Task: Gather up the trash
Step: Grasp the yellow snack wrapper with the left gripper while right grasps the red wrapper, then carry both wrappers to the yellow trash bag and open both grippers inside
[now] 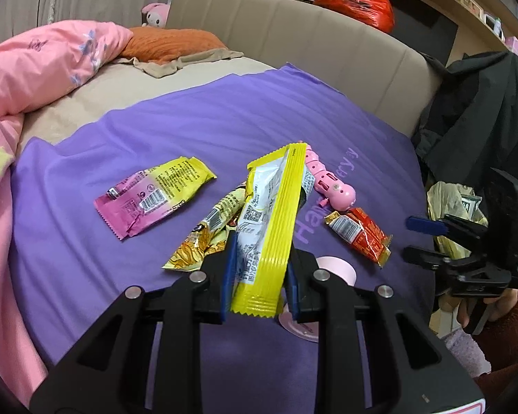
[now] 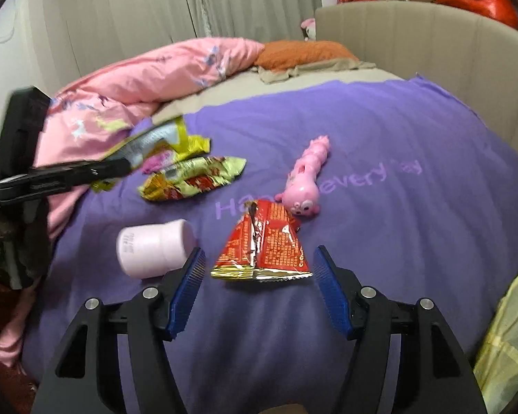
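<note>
My left gripper (image 1: 259,276) is shut on a yellow and white wrapper (image 1: 269,220) and holds it upright above the purple cloth (image 1: 155,127). It also shows in the right wrist view (image 2: 127,164), blurred, with the wrapper (image 2: 148,141). My right gripper (image 2: 259,276) is open, its blue pads on either side of a torn red wrapper (image 2: 266,245) lying on the cloth (image 2: 362,131). The red wrapper (image 1: 359,233) and my right gripper (image 1: 421,238) show at the right in the left wrist view. A pink and yellow wrapper (image 1: 155,196) and a yellow noodle wrapper (image 1: 203,241) lie on the cloth.
A pink toy caterpillar (image 2: 307,179) lies beyond the red wrapper. A pale pink cup (image 2: 155,246) lies on its side to the left. A yellowish plastic bag (image 2: 507,341) hangs at the bed's right edge. A pink duvet (image 1: 34,69) and a padded headboard (image 1: 310,38) bound the bed.
</note>
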{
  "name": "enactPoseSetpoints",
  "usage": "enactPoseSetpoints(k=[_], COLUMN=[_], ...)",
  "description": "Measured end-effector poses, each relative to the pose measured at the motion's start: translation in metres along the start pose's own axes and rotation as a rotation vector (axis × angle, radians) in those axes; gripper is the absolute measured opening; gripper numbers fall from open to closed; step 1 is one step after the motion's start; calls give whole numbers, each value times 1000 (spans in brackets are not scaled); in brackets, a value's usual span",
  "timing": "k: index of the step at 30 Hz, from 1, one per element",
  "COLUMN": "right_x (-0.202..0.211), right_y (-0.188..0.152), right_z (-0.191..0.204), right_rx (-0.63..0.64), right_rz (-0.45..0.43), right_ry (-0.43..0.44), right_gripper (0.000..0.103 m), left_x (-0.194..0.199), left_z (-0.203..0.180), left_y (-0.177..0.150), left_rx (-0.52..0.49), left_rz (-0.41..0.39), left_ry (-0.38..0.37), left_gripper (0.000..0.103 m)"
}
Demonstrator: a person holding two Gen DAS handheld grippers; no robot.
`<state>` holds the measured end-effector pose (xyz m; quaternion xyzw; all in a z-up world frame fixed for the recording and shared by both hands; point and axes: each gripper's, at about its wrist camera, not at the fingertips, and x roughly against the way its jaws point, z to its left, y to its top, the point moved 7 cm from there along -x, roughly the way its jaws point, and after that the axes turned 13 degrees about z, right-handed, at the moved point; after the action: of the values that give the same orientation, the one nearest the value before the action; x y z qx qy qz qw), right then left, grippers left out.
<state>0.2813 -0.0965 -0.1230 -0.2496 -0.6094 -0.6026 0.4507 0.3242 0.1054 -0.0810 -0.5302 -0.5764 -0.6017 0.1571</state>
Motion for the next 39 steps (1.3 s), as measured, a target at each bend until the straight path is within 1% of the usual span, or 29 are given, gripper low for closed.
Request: enactPoseSetpoints(k=[3,5,7,9,10,12,13,14,18,26,33,39], right_x=[-19,-34,-44,-50,-50,-42,-38,-30,2,90,163,212], right_y=[4,6,6,5,5,5,5,5,4,-10,-38,-69], right_z=[-4,-4,-2,2,3,7,8,10,8,-15,-41,-75], right_rx=[-25,-44,-41,-28,-25,0,11,26,55,28,8,-39], right_rz=[8,29,34,48,48,28,20,7,-35,-160,-256,-305], right_ry=[-37,-15,36,73,76,46,32,14,-46,-120,-206,-278], right_gripper=[60,60,59,31,31,23,21,19,18,18,18,18], left_x=[-2,-4,-7,-10,-10,-8,-6,-4,13,49,59,47], left_z=[-1,2,6,8,9,7,5,2,-19,-84,-164,-238], left_y=[0,-1,-2,-3,-4,-4,-4,-3,6,28,39,41], left_rx=[-11,-2,13,27,33,40,40,38,11,-67,-137,-231], left_rz=[-3,2,10,16,17,14,10,5,-29,-105,-133,-116], left_ry=[24,29,36,43,45,50,50,50,42,23,-48,-110], left_gripper=[23,23,23,23,23,23,23,23,23,23,23,23])
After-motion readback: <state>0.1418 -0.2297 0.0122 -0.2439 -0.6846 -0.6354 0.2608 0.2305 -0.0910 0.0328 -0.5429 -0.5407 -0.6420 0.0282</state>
